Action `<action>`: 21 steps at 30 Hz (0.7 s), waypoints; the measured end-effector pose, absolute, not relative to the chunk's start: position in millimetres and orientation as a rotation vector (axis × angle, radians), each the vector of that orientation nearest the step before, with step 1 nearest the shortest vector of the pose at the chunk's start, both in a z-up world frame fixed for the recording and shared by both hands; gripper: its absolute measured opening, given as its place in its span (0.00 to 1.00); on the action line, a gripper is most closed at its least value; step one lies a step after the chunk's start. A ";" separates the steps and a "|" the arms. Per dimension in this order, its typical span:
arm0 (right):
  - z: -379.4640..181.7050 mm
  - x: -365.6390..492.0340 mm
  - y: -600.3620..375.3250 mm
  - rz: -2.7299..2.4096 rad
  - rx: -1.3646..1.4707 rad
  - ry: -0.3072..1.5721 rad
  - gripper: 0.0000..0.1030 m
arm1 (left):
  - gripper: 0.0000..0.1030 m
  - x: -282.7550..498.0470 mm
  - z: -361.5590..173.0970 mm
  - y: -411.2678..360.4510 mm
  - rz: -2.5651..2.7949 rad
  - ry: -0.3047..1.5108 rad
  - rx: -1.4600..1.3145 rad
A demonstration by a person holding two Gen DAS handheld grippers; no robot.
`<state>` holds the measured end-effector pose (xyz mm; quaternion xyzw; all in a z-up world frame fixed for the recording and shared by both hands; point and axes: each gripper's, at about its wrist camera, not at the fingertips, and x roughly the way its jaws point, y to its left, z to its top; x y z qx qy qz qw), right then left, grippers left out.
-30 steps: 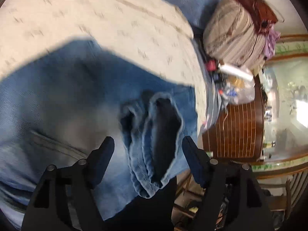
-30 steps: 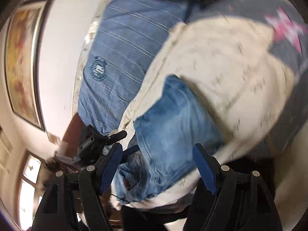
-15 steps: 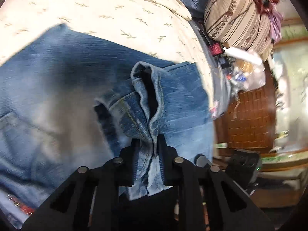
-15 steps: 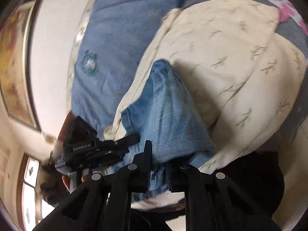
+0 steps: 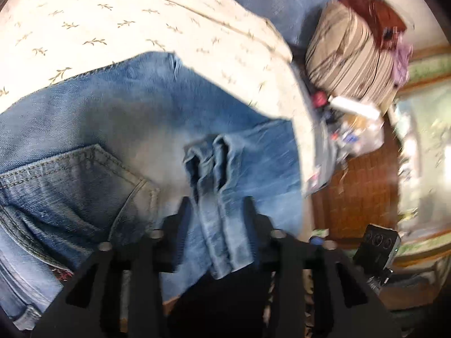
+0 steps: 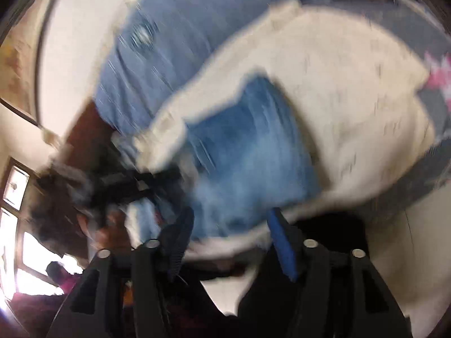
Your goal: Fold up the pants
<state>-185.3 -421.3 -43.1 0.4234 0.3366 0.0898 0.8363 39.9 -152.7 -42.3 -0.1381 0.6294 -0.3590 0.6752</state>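
Denim jeans [image 5: 118, 129] spread over cream leaf-print bedcover [image 5: 135, 19], back pocket [image 5: 70, 186] up, bunched hem [image 5: 217, 186] lying between parted fingers of left gripper [image 5: 217, 214]. Half a second ago clamped on that hem; now let go, jaws apart. Same for right gripper [image 6: 228, 225]: earlier pinched on the jeans' edge, now spread wide, cloth loose between, view badly blurred. Probably one fold just laid down and released; next, a fresh grasp for another fold. Striped bundle [image 5: 349, 56] off to the side.

Left gripper [image 5: 217, 211] jaws part-open around the jeans [image 5: 126, 129] hem.
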 end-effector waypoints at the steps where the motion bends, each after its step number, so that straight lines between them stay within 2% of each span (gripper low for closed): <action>1: -37.7 -177.6 -430.8 0.166 0.890 0.668 0.70 | 0.47 42.2 -42.5 -156.3 -0.811 1.415 -0.324; 6: -51.6 -93.2 -455.9 0.079 0.827 0.733 0.70 | 0.47 42.2 -54.8 -182.6 -0.788 1.464 -0.285; 9: -73.8 -44.7 -454.8 0.075 0.804 0.803 0.66 | 0.46 43.7 -67.0 -205.5 -0.748 1.492 -0.281; 10: -82.8 -31.8 -452.4 0.086 0.797 0.837 0.44 | 0.42 44.0 -69.5 -211.4 -0.740 1.498 -0.272; 11: -86.7 -19.5 -447.5 0.114 0.779 0.877 0.18 | 0.20 44.8 -68.6 -214.3 -0.738 1.496 -0.259; 12: -81.1 -17.8 -445.0 0.110 0.751 0.875 0.18 | 0.11 45.4 -66.2 -216.8 -0.733 1.497 -0.235; 16: -39.5 -35.0 -431.4 0.130 0.603 0.686 0.18 | 0.11 54.1 -43.4 -212.6 -0.727 1.399 -0.236; 17: -46.4 -28.8 -429.7 0.095 0.557 0.714 0.18 | 0.11 56.2 -43.5 -212.5 -0.709 1.381 -0.217; 19: -82.1 -10.4 -425.6 -0.013 0.459 0.886 0.20 | 0.11 60.4 -57.0 -214.2 -0.633 1.390 -0.143; 20: -89.2 -12.0 -427.6 -0.007 0.479 0.880 0.21 | 0.03 61.0 -66.1 -214.4 -0.621 1.417 -0.122; 21: -84.7 -18.3 -432.0 0.004 0.521 0.852 0.21 | 0.02 59.9 -66.0 -209.8 -0.624 1.414 -0.134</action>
